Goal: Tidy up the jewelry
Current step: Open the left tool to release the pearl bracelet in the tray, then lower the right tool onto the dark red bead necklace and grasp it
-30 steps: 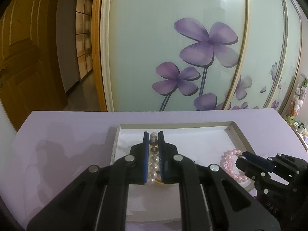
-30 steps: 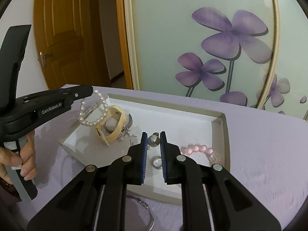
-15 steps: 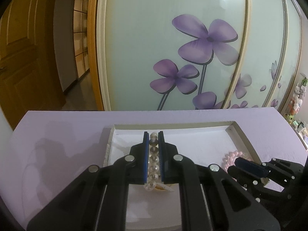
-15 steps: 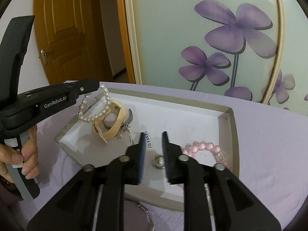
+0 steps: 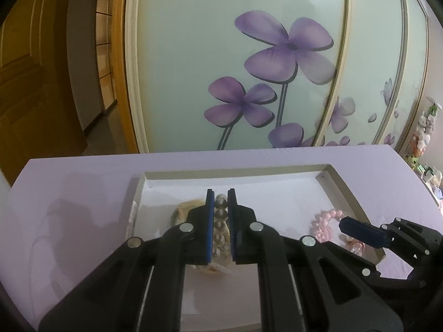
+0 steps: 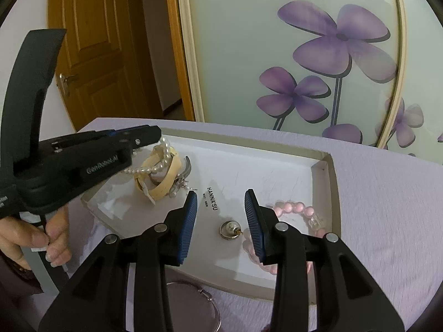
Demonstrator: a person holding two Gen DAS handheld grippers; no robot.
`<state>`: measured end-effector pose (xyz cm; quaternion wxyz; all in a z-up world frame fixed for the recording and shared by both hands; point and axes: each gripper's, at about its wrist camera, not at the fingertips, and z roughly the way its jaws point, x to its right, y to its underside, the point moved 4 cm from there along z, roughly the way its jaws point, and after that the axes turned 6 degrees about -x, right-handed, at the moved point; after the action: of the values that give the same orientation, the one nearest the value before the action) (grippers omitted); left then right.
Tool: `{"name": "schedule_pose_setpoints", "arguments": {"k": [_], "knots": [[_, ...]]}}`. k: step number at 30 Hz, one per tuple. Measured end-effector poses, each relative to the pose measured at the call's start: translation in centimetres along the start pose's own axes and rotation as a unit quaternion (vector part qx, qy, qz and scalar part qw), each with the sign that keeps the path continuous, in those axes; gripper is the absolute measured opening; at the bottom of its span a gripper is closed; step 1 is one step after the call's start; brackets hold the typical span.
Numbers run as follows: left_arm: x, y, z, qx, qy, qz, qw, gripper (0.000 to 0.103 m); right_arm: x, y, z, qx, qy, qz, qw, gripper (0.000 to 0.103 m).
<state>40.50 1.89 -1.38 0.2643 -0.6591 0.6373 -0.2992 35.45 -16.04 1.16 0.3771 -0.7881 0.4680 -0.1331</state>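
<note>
Here, nearest the lens in the right wrist view, the right tool [image 6: 220, 213] stands partly open with nothing pinched; its jaws have just been opening, and a small round pearl earring [image 6: 229, 229] lies on the tray floor in the gap between them, apparently just set down there. At lower centre of the frame a thin metal bangle [image 6: 206, 297] sits off the tray on the purple cover, probably still to be sorted. To the right of the tool's blue pads curls a pink bead bracelet [image 6: 293, 207].

In the left wrist view, the left tool [image 5: 220, 221] is clamped tight on a pearl bracelet [image 5: 220, 218], holding the strand above the tray's left end, over a cream bangle [image 6: 163, 174], likely so it can be lowered beside it. A hand [image 6: 33, 238] at the lower left of the right wrist view grips that tool's handle.

The shallow white tray [image 6: 322, 182] gathers the pieces in one place. It rests on a desk [image 6: 387, 207] draped in lilac cloth. Beyond, frosted sliding panels [image 6: 277, 41] printed with purple flowers fill the upper frame, and a wooden door [image 6: 94, 55] stands at upper left.
</note>
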Motion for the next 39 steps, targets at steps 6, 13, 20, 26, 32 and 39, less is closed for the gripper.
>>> {"name": "schedule_pose_setpoints", "arguments": {"k": [6, 13, 20, 26, 32, 39], "knots": [[-0.2, 0.4, 0.0, -0.006, -0.001, -0.006, 1.0000, 0.022, 0.0, 0.1, -0.2, -0.001, 0.000, 0.000, 1.000, 0.038], [-1.5, 0.7, -1.1, 0.001, -0.012, -0.018, 0.9998, 0.038, 0.0, 0.6, -0.9, 0.000, 0.002, -0.001, 1.000, 0.038], [-3.9, 1.4, -3.2, 0.008, -0.030, -0.034, 0.9989, 0.046, 0.1, 1.7, -2.7, 0.003, 0.010, 0.002, 1.000, 0.038], [-5.5, 3.0, -5.9, 0.013, -0.039, -0.046, 0.9981, 0.049, 0.4, 3.2, -4.9, 0.007, 0.018, 0.014, 1.000, 0.038], [-5.8, 5.3, -8.2, 0.014, -0.037, -0.048, 0.9981, 0.051, 0.7, 5.4, -6.7, 0.003, 0.030, 0.025, 0.999, 0.038], [-5.0, 7.6, -9.9, 0.015, -0.029, -0.043, 0.9985, 0.054, 1.3, 8.4, -7.7, -0.015, 0.042, 0.044, 0.998, 0.038]]}}
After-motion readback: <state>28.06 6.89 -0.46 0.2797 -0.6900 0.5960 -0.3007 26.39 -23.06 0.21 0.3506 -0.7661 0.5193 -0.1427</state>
